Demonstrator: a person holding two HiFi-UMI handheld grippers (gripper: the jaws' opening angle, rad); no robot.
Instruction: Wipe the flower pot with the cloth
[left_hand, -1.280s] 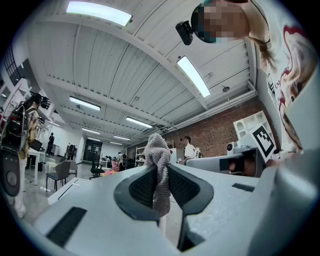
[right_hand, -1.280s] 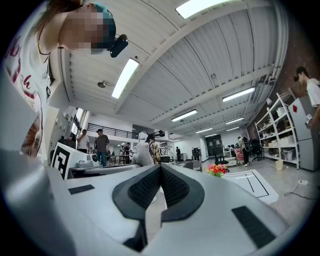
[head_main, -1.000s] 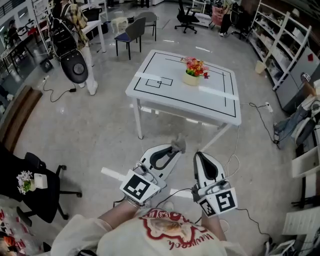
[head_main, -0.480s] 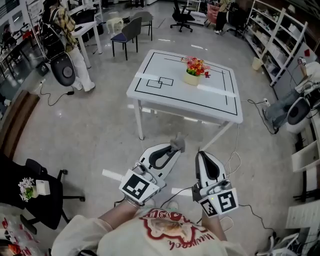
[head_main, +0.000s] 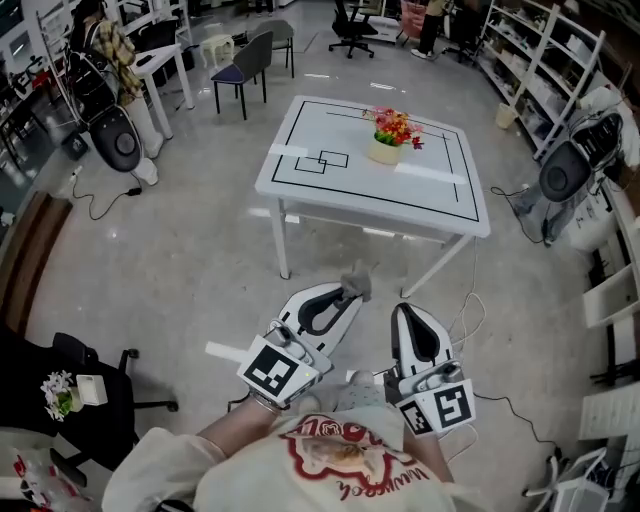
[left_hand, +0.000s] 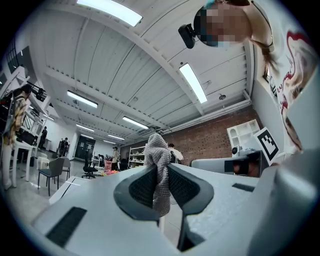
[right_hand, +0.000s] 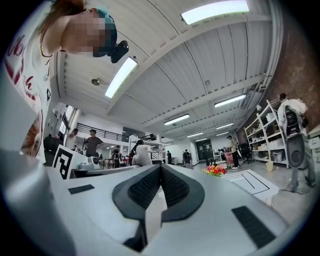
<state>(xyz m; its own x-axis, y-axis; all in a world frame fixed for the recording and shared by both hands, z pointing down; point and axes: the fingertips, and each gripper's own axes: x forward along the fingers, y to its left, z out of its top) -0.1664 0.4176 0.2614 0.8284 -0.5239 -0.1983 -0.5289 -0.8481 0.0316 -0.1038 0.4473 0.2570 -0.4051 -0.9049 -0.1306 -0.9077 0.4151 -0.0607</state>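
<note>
Gripping the cloth (left_hand: 158, 150), the left gripper (head_main: 350, 293) has its fingers (left_hand: 140, 186) pressed in on a bunched grey knitted wad, which sticks up past the tips (the weave reads clearly in the left gripper view). In the head view the same wad shows as a small grey tuft at the front of that gripper.

Beside it, at 3 o'clock, the right gripper (head_main: 405, 312) has its fingers (right_hand: 145, 187) fully closed, pad against pad, with nothing between them.

Both grippers are held side by side in front of the person's chest, above the grey floor (head_main: 180, 260), and both point toward 12 o'clock.

At 12 o'clock from them, well apart, is the white tabletop (head_main: 330, 195), marked with black lines (head_main: 440, 205). The flower pot (head_main: 384, 152), cream-coloured, stands upright on it, at about 1 o'clock from the tabletop's middle and inside the large black outline. Red and yellow flowers (head_main: 395, 126) fill its top. In the right gripper view the flowers (right_hand: 215, 170) appear small and far off, at 3 o'clock from the fingertips.

Neither gripper touches the pot or the tabletop.

A dark chair (head_main: 250, 60) stands at 11 o'clock from the tabletop, and open shelves (head_main: 540, 60) line the room's edge at 2 o'clock.
</note>
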